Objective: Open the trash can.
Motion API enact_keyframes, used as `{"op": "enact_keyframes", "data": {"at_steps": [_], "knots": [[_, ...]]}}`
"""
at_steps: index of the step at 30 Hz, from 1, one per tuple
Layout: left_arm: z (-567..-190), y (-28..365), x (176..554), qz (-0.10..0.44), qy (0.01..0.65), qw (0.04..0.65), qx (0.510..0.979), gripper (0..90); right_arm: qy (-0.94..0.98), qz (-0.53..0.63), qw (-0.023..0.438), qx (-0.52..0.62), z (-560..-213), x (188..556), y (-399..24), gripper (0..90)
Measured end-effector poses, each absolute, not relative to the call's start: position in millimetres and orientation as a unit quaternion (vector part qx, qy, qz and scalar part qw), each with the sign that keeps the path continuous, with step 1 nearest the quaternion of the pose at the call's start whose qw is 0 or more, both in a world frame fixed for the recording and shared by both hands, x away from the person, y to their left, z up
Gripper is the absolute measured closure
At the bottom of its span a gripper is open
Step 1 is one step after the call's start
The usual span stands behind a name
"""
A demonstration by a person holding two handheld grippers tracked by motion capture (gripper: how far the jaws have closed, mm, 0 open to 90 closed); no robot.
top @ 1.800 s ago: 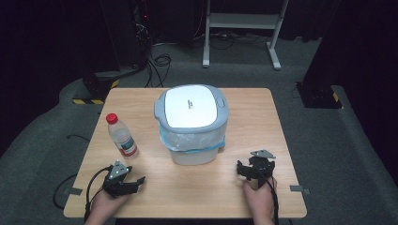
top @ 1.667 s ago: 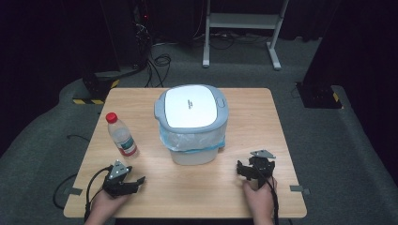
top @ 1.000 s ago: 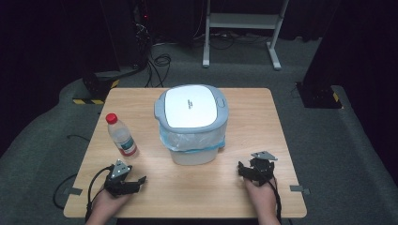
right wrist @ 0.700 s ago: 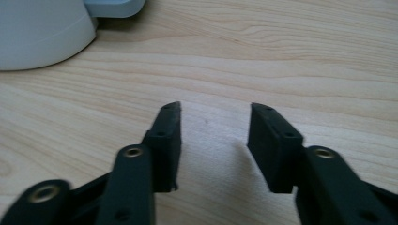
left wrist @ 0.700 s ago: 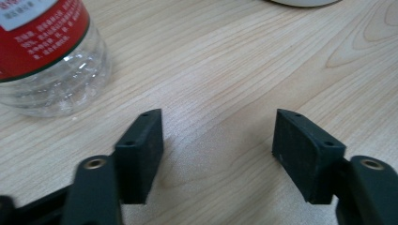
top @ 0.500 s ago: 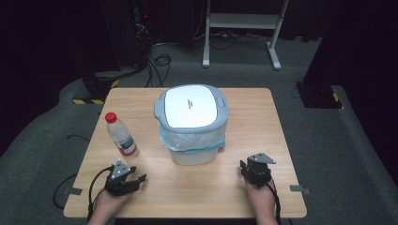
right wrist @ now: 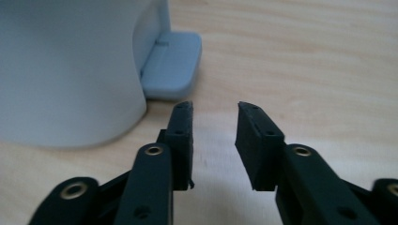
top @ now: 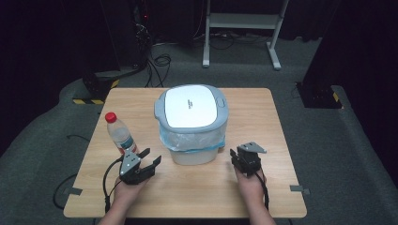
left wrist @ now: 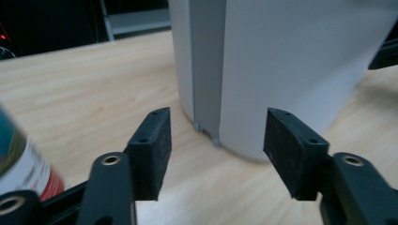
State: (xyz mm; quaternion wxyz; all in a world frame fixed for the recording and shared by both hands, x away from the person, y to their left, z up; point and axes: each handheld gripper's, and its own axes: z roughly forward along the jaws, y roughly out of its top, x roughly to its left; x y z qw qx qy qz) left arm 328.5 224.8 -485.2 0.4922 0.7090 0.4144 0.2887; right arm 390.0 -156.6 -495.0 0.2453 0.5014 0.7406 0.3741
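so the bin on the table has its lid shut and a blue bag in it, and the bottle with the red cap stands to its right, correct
Not quite: the bottle with the red cap stands to the left of the bin, near the left gripper, as the high view shows. The rest holds: the bin's lid is shut and a blue bag shows under its rim.

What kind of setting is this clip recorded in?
Most likely a lab or recording studio, not a home: a lone wooden table on grey carpet, dark curtains around it, a white equipment stand and loose cables behind.
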Motion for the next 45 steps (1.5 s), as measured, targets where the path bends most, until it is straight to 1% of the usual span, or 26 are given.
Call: {"op": "enact_keyframes", "data": {"at_steps": [3,5,6,8,10,16,18,23,27,29,32,33,34,35,36,37,38,41,43,45], "knots": [[-482.4,215.6,341.9,0.294,0.427,0.482,0.706,53.9,0.746,0.369,0.256,0.492,-487.9,409.1,-146.1,74.2],[-480.0,211.5,351.1,0.298,0.441,0.477,0.699,64.5,0.745,0.371,0.265,0.486,-482.7,424.9,-138.8,76.4],[-479.2,210.4,353.6,0.298,0.443,0.477,0.698,68.1,0.743,0.373,0.269,0.487,-480.7,431.5,-136.2,78.0],[-477.6,207.4,357.6,0.300,0.447,0.480,0.692,73.6,0.738,0.379,0.270,0.489,-478.4,442.0,-133.2,80.9],[-477.0,205.3,359.9,0.300,0.448,0.480,0.692,75.6,0.741,0.381,0.267,0.484,-479.0,452.9,-128.5,83.7],[-478.0,199.4,365.5,0.284,0.447,0.483,0.697,76.5,0.759,0.359,0.249,0.483,-490.9,466.3,-120.9,88.9],[-478.0,198.0,366.4,0.286,0.448,0.482,0.696,78.9,0.765,0.354,0.239,0.482,-494.9,466.6,-119.4,89.6],[-479.7,196.7,369.0,0.276,0.459,0.496,0.683,81.8,0.769,0.355,0.232,0.479,-496.7,464.2,-120.3,89.6],[-480.5,195.9,372.2,0.276,0.459,0.498,0.682,85.9,0.770,0.355,0.236,0.475,-498.5,458.4,-121.4,89.9],[-481.0,198.0,376.1,0.278,0.453,0.493,0.689,86.7,0.772,0.354,0.240,0.470,-499.7,453.5,-122.2,90.0],[-482.3,193.7,383.0,0.272,0.458,0.501,0.682,87.0,0.775,0.355,0.243,0.463,-500.6,447.7,-123.9,90.0],[-482.3,193.3,384.1,0.272,0.459,0.501,0.681,88.1,0.779,0.358,0.236,0.457,-500.9,444.5,-124.3,90.0],[-482.3,194.1,385.1,0.272,0.461,0.499,0.682,87.9,0.781,0.364,0.228,0.453,-501.3,443.0,-123.4,90.0],[-482.3,196.9,385.5,0.273,0.460,0.493,0.686,86.0,0.786,0.359,0.236,0.444,-500.7,440.3,-121.0,90.0],[-482.4,198.1,384.8,0.271,0.463,0.490,0.687,82.9,0.790,0.350,0.245,0.439,-498.8,438.8,-118.6,90.0],[-482.7,199.4,382.1,0.273,0.464,0.489,0.686,80.0,0.791,0.349,0.242,0.441,-497.0,439.3,-118.1,90.0],[-483.2,199.6,377.6,0.275,0.466,0.491,0.683,79.8,0.787,0.356,0.238,0.444,-495.6,440.4,-118.6,90.0],[-483.8,196.2,361.8,0.287,0.461,0.489,0.683,79.5,0.776,0.361,0.251,0.451,-491.1,446.7,-120.2,89.8],[-484.2,192.8,352.8,0.296,0.455,0.486,0.685,78.5,0.771,0.361,0.250,0.462,-491.3,456.6,-121.3,89.8],[-484.2,189.3,343.5,0.294,0.458,0.494,0.678,78.3,0.769,0.357,0.245,0.470,-492.9,464.2,-121.3,89.8]]}}
